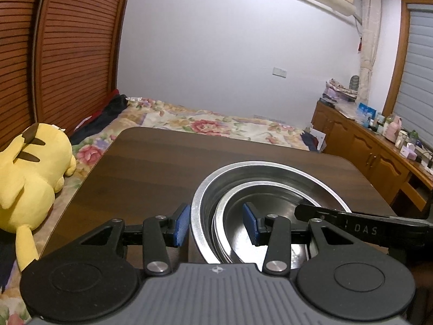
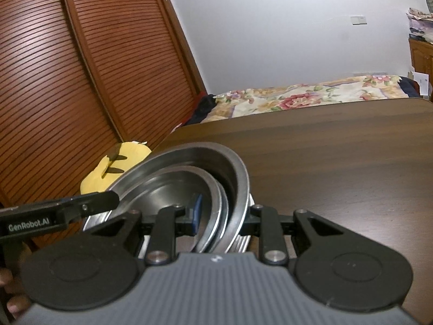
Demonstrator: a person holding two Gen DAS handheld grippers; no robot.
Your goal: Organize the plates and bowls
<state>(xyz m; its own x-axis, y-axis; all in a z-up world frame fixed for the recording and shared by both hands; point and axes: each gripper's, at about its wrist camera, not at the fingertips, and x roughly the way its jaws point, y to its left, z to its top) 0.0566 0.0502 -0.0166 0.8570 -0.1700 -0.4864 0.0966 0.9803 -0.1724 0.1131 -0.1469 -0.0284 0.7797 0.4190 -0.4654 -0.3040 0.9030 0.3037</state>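
Two nested steel bowls (image 1: pixel 270 189) on table (image 1: pixel 148 168) — rim between both grippers' parted jaws.

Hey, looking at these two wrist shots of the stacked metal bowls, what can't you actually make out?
- Left wrist view: the near rims of the outer steel bowl and inner bowl are hidden behind the left gripper.
- Right wrist view: the right gripper straddles the bowls' rims; its right pad is hidden behind them, so contact is unclear.
- Items on the sideboard are too small to identify.
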